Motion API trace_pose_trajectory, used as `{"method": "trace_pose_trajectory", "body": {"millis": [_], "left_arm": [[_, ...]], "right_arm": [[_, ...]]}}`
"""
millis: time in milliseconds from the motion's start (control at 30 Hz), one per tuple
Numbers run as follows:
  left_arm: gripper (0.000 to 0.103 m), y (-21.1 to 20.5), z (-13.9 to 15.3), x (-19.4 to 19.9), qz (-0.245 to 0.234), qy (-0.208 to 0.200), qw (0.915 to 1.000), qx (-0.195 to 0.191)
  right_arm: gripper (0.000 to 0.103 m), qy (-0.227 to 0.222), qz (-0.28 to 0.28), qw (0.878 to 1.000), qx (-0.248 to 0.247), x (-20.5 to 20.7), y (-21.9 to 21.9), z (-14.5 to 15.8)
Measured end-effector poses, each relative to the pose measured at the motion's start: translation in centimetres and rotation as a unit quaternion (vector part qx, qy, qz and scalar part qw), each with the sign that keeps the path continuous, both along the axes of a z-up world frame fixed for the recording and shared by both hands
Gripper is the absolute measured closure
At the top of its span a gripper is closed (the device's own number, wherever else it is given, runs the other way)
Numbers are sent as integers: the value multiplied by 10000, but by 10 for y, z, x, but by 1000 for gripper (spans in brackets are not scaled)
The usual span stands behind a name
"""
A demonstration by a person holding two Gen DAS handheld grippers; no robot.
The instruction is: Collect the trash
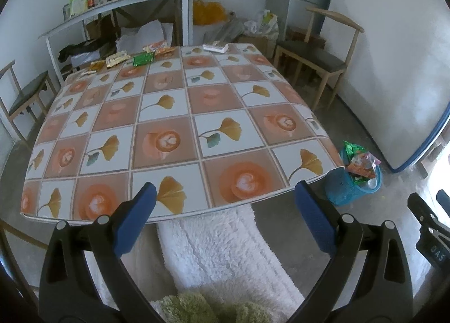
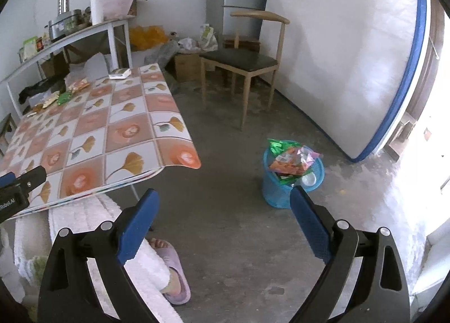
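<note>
My left gripper (image 1: 225, 204) hangs over the near edge of the bench (image 1: 213, 137), jaws spread wide and gripping nothing, and my right gripper (image 2: 222, 204) hangs over the bare floor (image 2: 230, 131) beside it, jaws just as wide and just as empty. The trash I am after lies well away, along the far edge of the bench at about 11 o'clock in the left view: going left to right, a small brown-yellow packet (image 1: 95, 65), a pale yellow wrapper (image 1: 117, 59), a green foil wrapper (image 1: 144, 59) and orange packets (image 1: 160, 48), then, set apart toward 12 o'clock, a white flat box (image 1: 216, 47) whose contents I cannot tell. As I judge it, the step in hand is the reach for the next wrapper, and to do it well I should carry the left jaws low across the patterned cloth, come at one packet from its short edge, and close on the foil alone so the cloth does not bunch up with it; the nearest loose piece looks the easiest first pick. The blue mesh wastebasket (image 2: 274, 192) stands on the floor off the bench's right corner, at roughly 1 o'clock from my right jaws, already piled above its rim with green, orange and clear snack wrappers (image 2: 289, 159), so anything added will probably need pressing down or it may slide off.
</note>
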State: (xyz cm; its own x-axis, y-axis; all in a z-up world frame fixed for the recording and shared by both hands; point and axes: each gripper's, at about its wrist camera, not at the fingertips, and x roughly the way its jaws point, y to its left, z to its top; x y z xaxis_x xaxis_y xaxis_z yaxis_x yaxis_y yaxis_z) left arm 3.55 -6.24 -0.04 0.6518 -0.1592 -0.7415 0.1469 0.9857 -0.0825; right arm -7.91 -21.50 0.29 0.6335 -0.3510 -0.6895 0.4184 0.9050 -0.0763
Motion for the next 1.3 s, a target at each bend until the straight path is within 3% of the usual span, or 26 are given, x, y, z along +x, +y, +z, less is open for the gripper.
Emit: {"method": "trace_pose_trajectory", "body": {"millis": [467, 1300], "left_arm": [[9, 4, -3, 5, 207, 92, 9997, -1], [9, 2, -1, 7, 251, 120, 9994, 184]], "right_arm": [[12, 49, -276, 9992, 295, -2, -13, -5], [12, 115, -360, 9990, 258, -3, -17, -10]]}}
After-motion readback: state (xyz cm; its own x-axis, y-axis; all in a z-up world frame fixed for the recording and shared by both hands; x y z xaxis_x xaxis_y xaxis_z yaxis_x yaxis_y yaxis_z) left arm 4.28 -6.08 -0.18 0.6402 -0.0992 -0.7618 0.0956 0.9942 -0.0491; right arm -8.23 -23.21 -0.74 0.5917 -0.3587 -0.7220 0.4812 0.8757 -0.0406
